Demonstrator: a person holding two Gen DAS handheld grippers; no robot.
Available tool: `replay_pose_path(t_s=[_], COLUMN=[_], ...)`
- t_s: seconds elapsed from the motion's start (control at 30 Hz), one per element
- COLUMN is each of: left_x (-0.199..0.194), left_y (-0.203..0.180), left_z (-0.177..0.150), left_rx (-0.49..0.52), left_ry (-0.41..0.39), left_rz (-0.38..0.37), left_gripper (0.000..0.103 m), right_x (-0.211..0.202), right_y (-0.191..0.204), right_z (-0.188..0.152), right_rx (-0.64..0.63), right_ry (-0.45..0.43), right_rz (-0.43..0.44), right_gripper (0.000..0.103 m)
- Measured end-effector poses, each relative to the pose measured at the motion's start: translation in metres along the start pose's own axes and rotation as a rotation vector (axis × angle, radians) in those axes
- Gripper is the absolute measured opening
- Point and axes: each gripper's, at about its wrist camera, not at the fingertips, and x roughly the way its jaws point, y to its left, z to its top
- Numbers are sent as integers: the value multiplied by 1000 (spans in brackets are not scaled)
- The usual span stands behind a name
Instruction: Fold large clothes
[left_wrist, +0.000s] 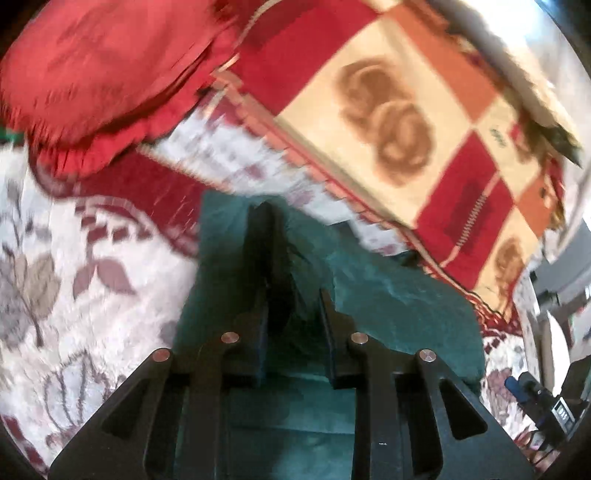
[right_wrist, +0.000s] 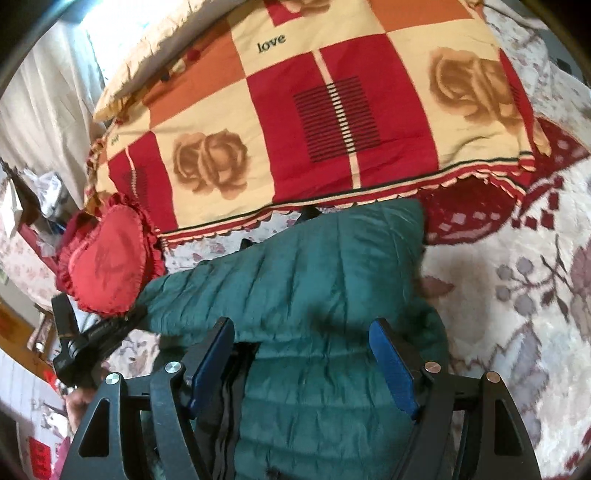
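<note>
A teal quilted jacket (right_wrist: 295, 266) lies on a floral bedspread (right_wrist: 517, 332), one sleeve stretched out to the left. In the left wrist view my left gripper (left_wrist: 288, 258) has its black fingers drawn close together, and a bunched fold of the teal jacket (left_wrist: 388, 314) is pinched between them. My right gripper (right_wrist: 301, 325) hovers over the jacket's body. Its blue pads (right_wrist: 391, 369) stand wide apart and do not press on the fabric. A black lining edge (right_wrist: 229, 406) shows beside the left pad.
A folded patchwork quilt (right_wrist: 314, 110) with roses and the word "love" lies just beyond the jacket. Left of the sleeve sits a red heart-shaped frilled cushion (right_wrist: 107, 258). The other black hand-held gripper body (right_wrist: 85, 343) and a hand show at the left edge. A pale curtain (right_wrist: 48, 110) hangs behind.
</note>
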Motion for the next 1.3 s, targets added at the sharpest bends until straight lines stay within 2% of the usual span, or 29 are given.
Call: replay_pose_path(t_s=[0.23, 0.3, 0.4, 0.47, 0.6, 0.67, 0.7, 0.73, 0.9, 1.0, 1.3], left_x=[25, 29, 32, 34, 26, 20, 14, 10, -16, -20, 13], left_y=[-7, -6, -3, -3, -5, -7, -8, -9, -28, -40, -61], left_z=[-14, -15, -17, -19, -20, -19, -20, -20, -21, -21, -19], left_rx=[89, 97, 89, 80, 69, 72, 74, 76, 149, 185, 260], left_ry=[3, 8, 13, 21, 31, 30, 26, 18, -67, -77, -60], left_rz=[78, 88, 89, 94, 107, 120, 128, 131, 145, 136, 164], left_gripper=[23, 23, 23, 27, 34, 43, 51, 55, 55, 55, 55], right_x=[64, 83, 108, 113, 98, 78, 72, 62, 35, 32, 57], right_y=[22, 24, 16, 15, 20, 20, 21, 22, 19, 19, 28], right_z=[6, 0, -12, -17, -15, -13, -12, -12, -7, -2, 17], right_rx=[-86, -116, -133, -160, -165, -136, -134, -137, -160, -147, -163], right_ry=[79, 109, 148, 136, 149, 121, 111, 94, 53, 43, 16], right_rz=[-53, -112, -149, -169, -167, -127, -123, -124, -154, -162, -180], right_gripper=[74, 74, 75, 75, 74, 74, 74, 74, 74, 74, 74])
